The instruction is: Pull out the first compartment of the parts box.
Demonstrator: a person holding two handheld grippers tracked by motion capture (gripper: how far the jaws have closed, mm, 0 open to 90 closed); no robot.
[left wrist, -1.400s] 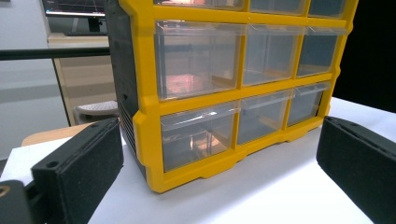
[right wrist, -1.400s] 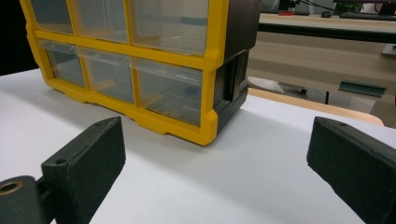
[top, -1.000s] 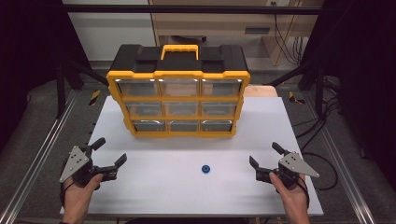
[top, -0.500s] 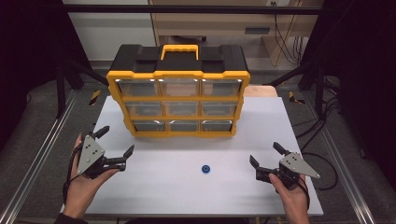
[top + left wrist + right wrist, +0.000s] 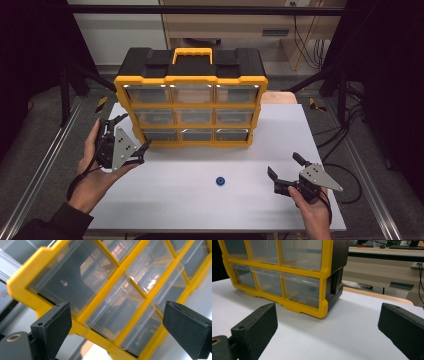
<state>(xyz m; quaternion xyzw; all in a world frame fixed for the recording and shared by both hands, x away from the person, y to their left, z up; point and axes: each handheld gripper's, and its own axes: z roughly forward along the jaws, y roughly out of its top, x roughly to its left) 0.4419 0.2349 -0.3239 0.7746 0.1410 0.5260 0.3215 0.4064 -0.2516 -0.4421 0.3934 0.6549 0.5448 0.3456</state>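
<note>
Drawer cabinet (image 5: 191,102) stood at the surface's (image 5: 200,205) far edge; left gripper (image 5: 129,134), jaws spread and empty though just narrowing slightly, had risen toward its lower-left drawers; right gripper (image 5: 284,167) waited spread

- Left gripper (image 5: 129,134): black body, grey three-cornered plate with screws, black cable.
- Right gripper (image 5: 285,169): same build.
- Dark sleeve (image 5: 55,226) on left forearm.

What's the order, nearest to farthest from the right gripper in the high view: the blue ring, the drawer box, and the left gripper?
From the right gripper:
1. Blue ring, just to its left on the table.
2. Drawer box, behind and leftward.
3. Left gripper, far left, by the box's corner.
</note>
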